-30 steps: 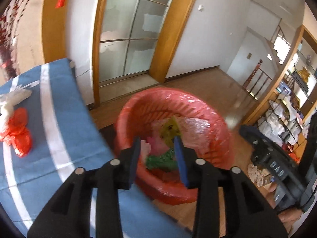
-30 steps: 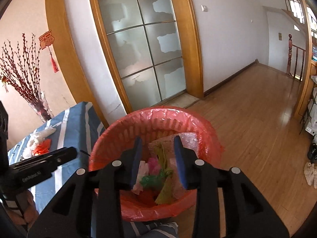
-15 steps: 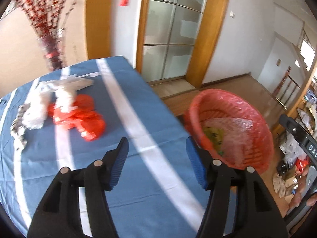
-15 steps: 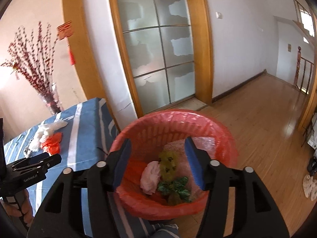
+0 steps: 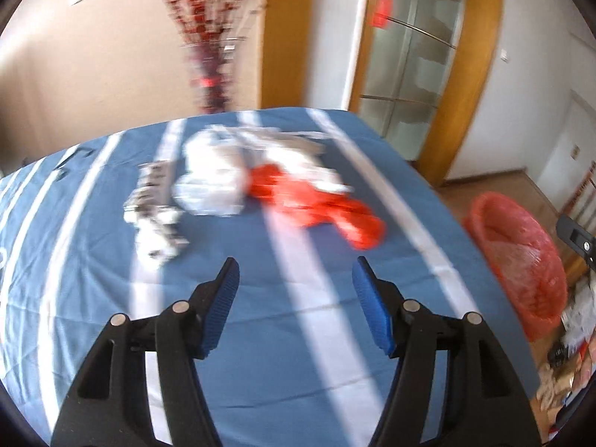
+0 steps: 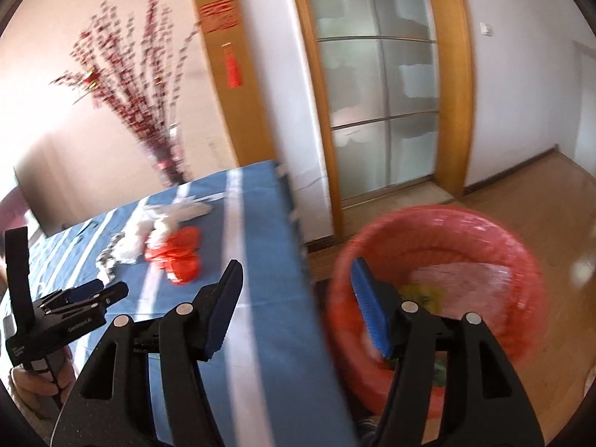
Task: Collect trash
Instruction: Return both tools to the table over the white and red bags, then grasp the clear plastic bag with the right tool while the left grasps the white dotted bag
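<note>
Only my right wrist view shows the left gripper (image 6: pixel 98 290) from outside, at lower left, and the yellow and green scraps in the red-lined basket (image 6: pixel 439 223). Both the left gripper (image 5: pixel 294 272) and right gripper (image 6: pixel 296 272) have just been opening; jaws spread, nothing between them. White trash (image 5: pixel 212 182) and red trash (image 5: pixel 316 205) lie mid-frame on the striped tablecloth (image 5: pixel 298 354), blurred.

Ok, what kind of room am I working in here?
Most likely a home living or dining area: a table under a blue striped tablecloth, a frosted-glass sliding door in a wooden frame, wood flooring, and a vase of red blossom branches against the wall.
</note>
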Motion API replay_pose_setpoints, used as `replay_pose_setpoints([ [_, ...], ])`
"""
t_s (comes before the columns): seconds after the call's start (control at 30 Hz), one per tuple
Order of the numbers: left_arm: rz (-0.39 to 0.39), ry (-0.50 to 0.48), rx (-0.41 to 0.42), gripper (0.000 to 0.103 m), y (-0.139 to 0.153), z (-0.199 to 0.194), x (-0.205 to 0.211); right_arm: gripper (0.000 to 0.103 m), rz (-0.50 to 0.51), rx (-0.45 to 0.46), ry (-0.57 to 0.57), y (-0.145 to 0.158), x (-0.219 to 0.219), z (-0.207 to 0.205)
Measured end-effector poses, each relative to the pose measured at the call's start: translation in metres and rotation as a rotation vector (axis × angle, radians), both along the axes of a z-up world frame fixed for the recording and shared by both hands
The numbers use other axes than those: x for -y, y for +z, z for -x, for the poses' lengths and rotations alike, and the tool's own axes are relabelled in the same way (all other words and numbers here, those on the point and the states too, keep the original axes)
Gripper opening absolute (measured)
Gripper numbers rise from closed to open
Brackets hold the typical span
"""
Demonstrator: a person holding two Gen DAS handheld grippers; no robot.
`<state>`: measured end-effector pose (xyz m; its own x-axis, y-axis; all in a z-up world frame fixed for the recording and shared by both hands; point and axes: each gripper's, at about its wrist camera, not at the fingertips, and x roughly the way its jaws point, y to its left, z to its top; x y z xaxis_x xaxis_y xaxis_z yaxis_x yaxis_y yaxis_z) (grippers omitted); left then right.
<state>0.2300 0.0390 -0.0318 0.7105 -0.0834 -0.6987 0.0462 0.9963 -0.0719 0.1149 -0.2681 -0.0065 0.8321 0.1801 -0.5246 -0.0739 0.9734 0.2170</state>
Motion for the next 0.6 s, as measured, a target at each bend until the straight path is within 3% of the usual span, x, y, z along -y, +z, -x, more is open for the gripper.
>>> replay_pose_setpoints([
  [0.3, 0.01, 0.165, 0.008, 0.062, 0.001, -0.008, -0.08, 0.052, 0.007, -0.03, 0.179, -0.001, -0.086, -0.039],
  [0.6, 0.003, 0.287, 0.031, 0.062, 0.003, -0.025, -0.142, 0.041, 0.011, -0.077, 0.264, -0.009, -0.161, -0.101],
])
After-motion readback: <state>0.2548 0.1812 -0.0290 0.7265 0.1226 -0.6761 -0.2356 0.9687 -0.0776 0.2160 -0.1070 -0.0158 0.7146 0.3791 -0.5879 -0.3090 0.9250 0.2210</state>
